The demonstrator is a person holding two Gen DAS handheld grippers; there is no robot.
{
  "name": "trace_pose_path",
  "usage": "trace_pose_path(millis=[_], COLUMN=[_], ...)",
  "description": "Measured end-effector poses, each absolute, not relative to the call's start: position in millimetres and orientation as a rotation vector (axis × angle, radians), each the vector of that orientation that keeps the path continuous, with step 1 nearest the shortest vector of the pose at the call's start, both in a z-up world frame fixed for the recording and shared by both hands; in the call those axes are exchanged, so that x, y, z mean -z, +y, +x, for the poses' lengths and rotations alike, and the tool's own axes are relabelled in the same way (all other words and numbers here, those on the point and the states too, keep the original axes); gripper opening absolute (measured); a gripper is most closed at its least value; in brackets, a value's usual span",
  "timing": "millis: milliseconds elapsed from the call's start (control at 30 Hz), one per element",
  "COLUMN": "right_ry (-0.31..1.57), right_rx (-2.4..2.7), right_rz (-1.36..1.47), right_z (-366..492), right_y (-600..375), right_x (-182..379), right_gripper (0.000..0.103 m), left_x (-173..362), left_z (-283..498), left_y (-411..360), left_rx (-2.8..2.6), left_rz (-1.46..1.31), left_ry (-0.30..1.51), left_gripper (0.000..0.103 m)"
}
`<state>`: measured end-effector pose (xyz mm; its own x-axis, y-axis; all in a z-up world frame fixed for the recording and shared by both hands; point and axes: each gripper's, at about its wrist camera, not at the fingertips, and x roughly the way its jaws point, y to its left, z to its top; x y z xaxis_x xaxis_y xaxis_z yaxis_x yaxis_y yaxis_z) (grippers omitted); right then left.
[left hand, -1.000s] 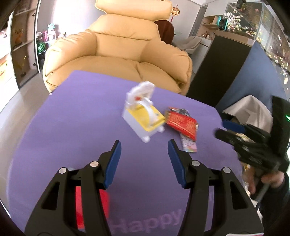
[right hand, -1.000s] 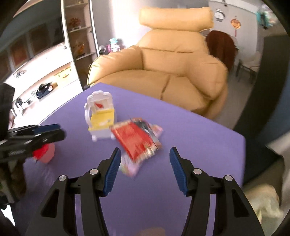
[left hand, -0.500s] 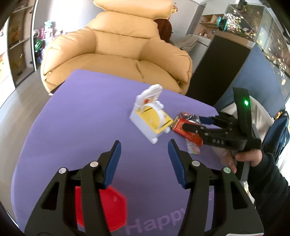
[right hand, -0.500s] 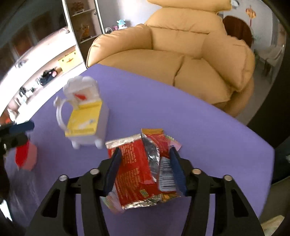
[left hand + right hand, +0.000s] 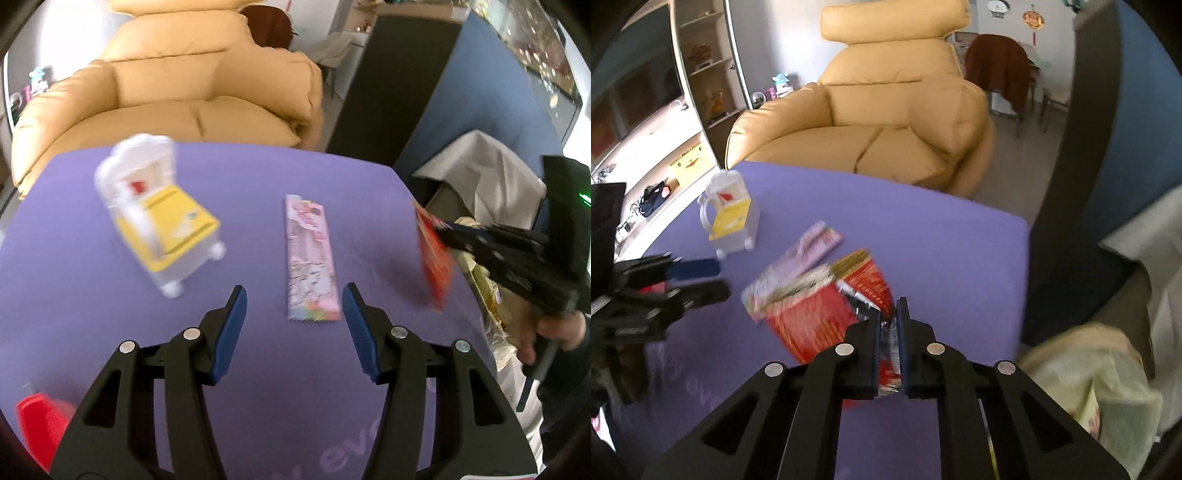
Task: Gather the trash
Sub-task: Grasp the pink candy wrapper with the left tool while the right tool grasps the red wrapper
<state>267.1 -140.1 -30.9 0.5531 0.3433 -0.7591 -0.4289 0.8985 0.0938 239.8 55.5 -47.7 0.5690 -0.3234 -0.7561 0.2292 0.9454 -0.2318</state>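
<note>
My right gripper (image 5: 891,321) is shut on a red snack wrapper (image 5: 820,314) and holds it lifted above the purple table (image 5: 942,251); in the left wrist view the red wrapper (image 5: 434,258) hangs from that gripper (image 5: 448,230) at the table's right edge. A pink wrapper (image 5: 312,258) lies flat on the table, just ahead of my open, empty left gripper (image 5: 293,304). In the right wrist view the pink wrapper (image 5: 809,251) shows beyond the red one, and the left gripper (image 5: 701,278) is at the left.
A white and yellow toy chair (image 5: 155,218) stands left of the pink wrapper. A red object (image 5: 40,424) sits at the near left. A lined trash bin (image 5: 1089,369) stands right of the table. A tan armchair (image 5: 871,125) is behind.
My right gripper has shut on the red wrapper and lifted it to the right, uncovering the pink wrapper. My left gripper has swung right, facing the pink wrapper.
</note>
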Motion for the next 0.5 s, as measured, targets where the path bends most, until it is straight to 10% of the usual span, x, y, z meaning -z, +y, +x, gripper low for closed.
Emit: trace_pose_path(millis=[267, 400, 500], right_ry=[0.885, 0.895, 0.886], right_rx=[-0.448, -0.481, -0.504], right_rz=[-0.058, -0.029, -0.032], right_z=[234.9, 220.5, 209.4], right_y=[-163.2, -158.7, -152.0], right_x=[36.6, 37.1, 34.5], right_gripper=[0.010, 0.010, 0.010], left_x=[64.7, 65.6, 64.0], left_z=[282.8, 285.4, 276.8], left_y=[11.7, 6.7, 10.8], left_rx=[0.248, 0.219, 0.230], left_rz=[-0.025, -0.013, -0.028], left_ry=[0.945, 0.957, 0.967], left_gripper=[0.050, 0.016, 0.010])
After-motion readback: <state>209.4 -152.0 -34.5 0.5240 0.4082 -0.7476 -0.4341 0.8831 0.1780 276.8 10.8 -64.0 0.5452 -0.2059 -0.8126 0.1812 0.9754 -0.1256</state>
